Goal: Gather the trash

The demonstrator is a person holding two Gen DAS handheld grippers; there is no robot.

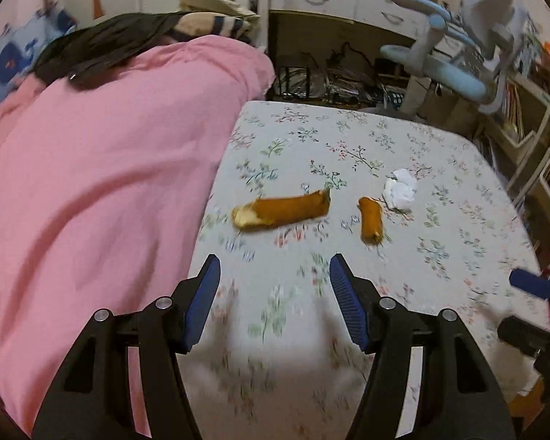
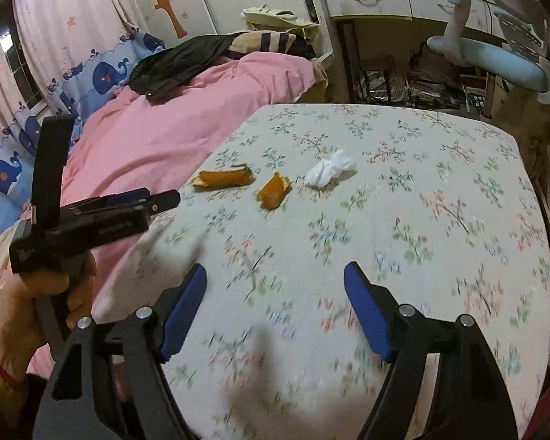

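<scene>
From the left wrist view, the left gripper hangs over the flowered sheet with its blue pads well apart and nothing between them. Ahead of it lie three bits of trash: a long peel nearest, a short peel to its right, and a crumpled tissue just beside the short one's far end. A pink quilt fills the left side. The step in hand looks like the approach; nothing is picked up yet. The long peel sits almost straight in front, so the next move likely calls for reaching forward and down until the pads straddle its narrow width.

From the right wrist view, the right gripper also stands with its pads apart and empty above the sheet. The tissue lies ahead, the short peel left of it, the long peel further left. The person's left hand holds the other tool at the left edge. The tissue seems this side's natural target; being soft, it probably needs a full close.
</scene>
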